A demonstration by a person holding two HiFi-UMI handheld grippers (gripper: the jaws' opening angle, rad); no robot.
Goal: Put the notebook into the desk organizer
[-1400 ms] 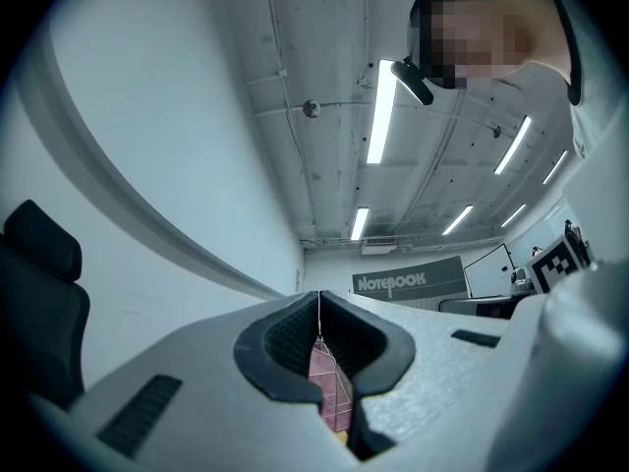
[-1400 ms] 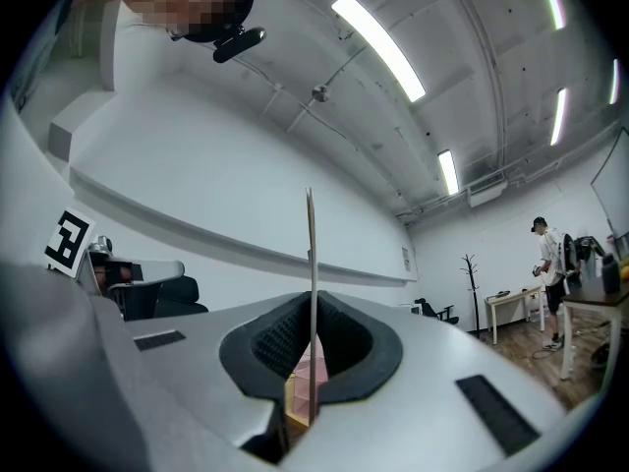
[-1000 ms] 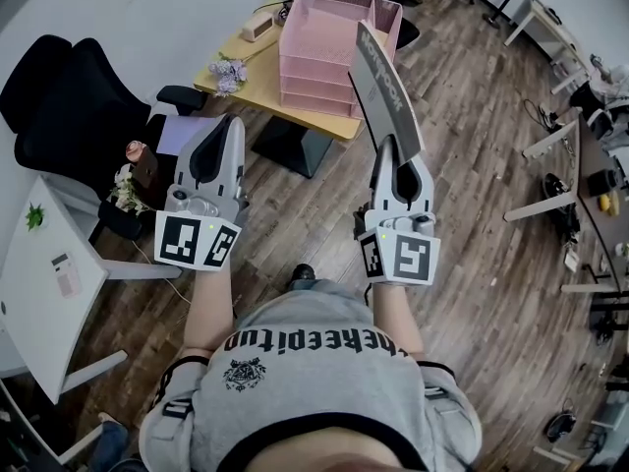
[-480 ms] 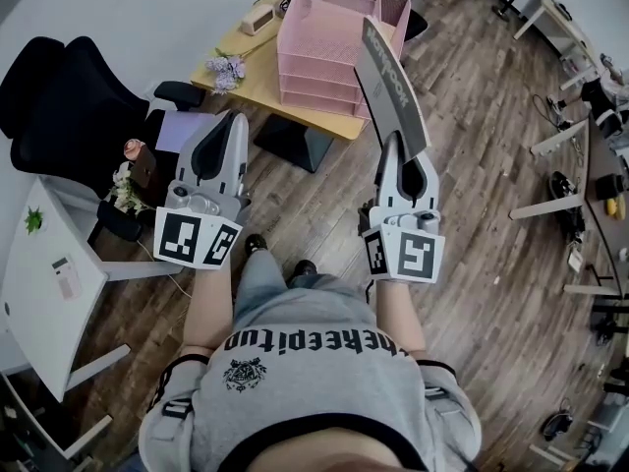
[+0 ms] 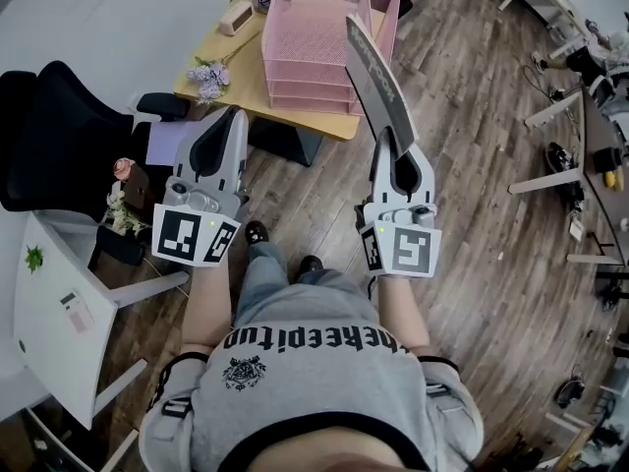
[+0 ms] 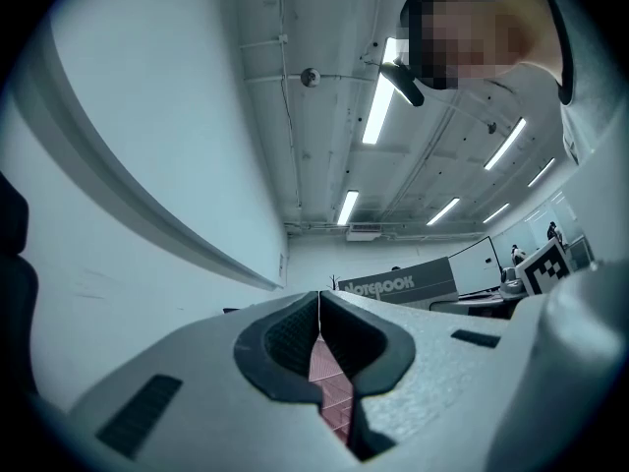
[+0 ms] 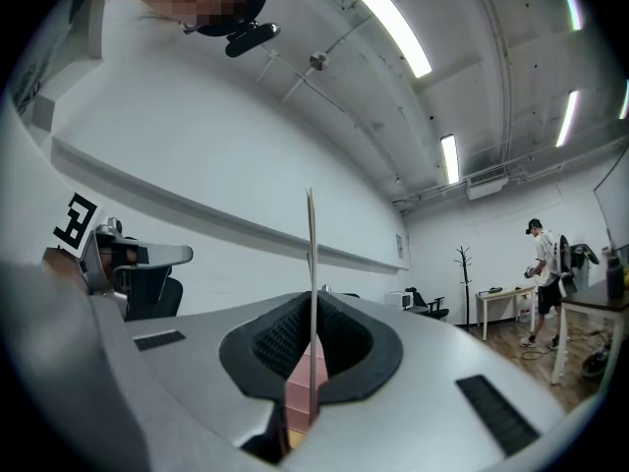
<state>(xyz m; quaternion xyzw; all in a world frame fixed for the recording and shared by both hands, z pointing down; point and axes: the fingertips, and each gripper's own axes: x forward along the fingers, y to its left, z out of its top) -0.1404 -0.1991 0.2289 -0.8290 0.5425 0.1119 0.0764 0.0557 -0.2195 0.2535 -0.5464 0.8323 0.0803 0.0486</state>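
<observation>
Edgewise, the notebook (image 5: 371,72) sits clamped in the right tool (image 5: 391,144). Its long axis runs forward toward the pink desk organizer (image 5: 310,28) on the yellow bench (image 5: 221,91). The left tool (image 5: 234,121) is closed and empty, above the wooden floor (image 5: 482,214).

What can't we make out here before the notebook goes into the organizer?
- Head view: the desk organizer has its right front part hidden behind the notebook, and the insides of its lower tiers sit under the top one.
- Both gripper views: the desk organizer is only a pink sliver past the jaws; the gripper bodies block the rest.
- Right gripper view: the notebook sits edge-on in the right gripper, so its cover is unseen.
</observation>
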